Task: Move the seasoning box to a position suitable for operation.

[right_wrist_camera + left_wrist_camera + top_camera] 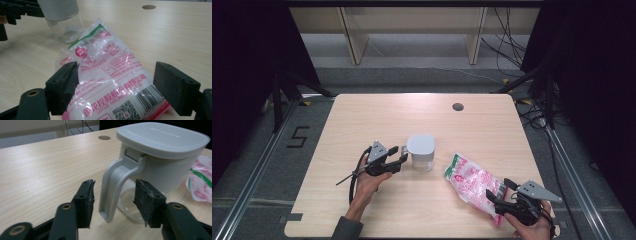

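A person is sitting at a pale wooden desk [362, 120], holding a black two-jaw tool in each hand.

The left tool [396, 156] is sitting just left of a small jug [421, 151] near the middle of the desk. The jug is standing upright, with a clear lower body, a grey upper band and a flat grey lid [162, 138] closed on top. Its grey handle [117, 185] is pointing toward the left tool. In the left gripper view, the jaws are standing apart, one on each side of the handle, with a gap showing on both sides, so the tool is released and not gripping anything. The left hand [368, 182] is resting low over the desk behind it.

The right tool [502, 192] is lying near the front right corner of the desk, at the near end of a plastic bag [474, 185]. The bag is lying flat on the desk, to the right of the jug and apart from it. It is clear and white with pink print, a green stripe near its far end, and a barcode [150, 96] and a square code near its closer end. In the right gripper view, the jaws are spread wide to either side of the bag's near end, so this tool is also released.

A small round hole [457, 106] is showing in the desk toward its far edge. Beyond the desk, a grey floor [412, 80] and loose cables [507, 45] are showing.
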A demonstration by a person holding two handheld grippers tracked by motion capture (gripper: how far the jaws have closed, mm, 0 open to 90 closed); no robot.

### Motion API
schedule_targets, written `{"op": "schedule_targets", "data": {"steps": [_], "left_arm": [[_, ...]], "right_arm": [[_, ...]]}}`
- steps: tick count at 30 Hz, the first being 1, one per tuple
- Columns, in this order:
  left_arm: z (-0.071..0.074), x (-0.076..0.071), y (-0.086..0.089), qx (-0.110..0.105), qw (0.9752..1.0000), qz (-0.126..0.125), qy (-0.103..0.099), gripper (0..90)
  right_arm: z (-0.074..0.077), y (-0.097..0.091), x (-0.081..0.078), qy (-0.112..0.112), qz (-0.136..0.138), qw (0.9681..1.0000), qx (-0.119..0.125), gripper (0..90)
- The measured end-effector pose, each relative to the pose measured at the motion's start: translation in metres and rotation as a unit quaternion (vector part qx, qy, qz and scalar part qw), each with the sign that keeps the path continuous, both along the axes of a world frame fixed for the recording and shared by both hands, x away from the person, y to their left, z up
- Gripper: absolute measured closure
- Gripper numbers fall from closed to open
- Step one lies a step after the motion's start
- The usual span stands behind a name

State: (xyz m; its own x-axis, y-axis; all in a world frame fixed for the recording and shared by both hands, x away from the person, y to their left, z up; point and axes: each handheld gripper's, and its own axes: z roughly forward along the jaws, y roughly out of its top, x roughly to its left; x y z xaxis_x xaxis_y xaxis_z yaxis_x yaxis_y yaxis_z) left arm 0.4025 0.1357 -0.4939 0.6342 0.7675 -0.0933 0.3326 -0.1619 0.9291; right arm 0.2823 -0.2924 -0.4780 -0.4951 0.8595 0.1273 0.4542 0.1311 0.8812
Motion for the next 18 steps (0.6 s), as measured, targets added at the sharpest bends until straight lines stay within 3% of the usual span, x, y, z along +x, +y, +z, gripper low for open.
{"op": "schedule_targets", "data": {"steps": [9, 10, 16, 17, 18], "left_arm": [[0.018, -0.011, 0.004, 0.011, 0.9999, 0.001, 0.004, 39.0], [0.02, -0.012, 0.003, -0.001, 0.9999, 0.005, 0.012, 38.0], [0.026, -0.014, 0.004, -0.001, 0.9998, 0.006, 0.021, 35.9], [0.027, -0.014, 0.005, 0.005, 0.9998, 0.007, 0.018, 35.8], [0.03, -0.016, 0.005, -0.003, 0.9997, 0.008, 0.025, 35.8]], "right_arm": [[0.0, 0.0, 0.0, 0.002, 0.0, 1.0, 0.0, 21.2], [0.0, 0.0, 0.0, 0.001, 0.0, 1.0, -0.001, 21.2], [0.0, 0.001, 0.0, -0.004, -0.003, 1.0, 0.001, 21.2], [0.0, 0.0, 0.0, -0.001, -0.001, 1.0, 0.0, 21.2], [0.001, 0.002, -0.003, 0.018, -0.01, 0.9997, 0.013, 21.1]]}}
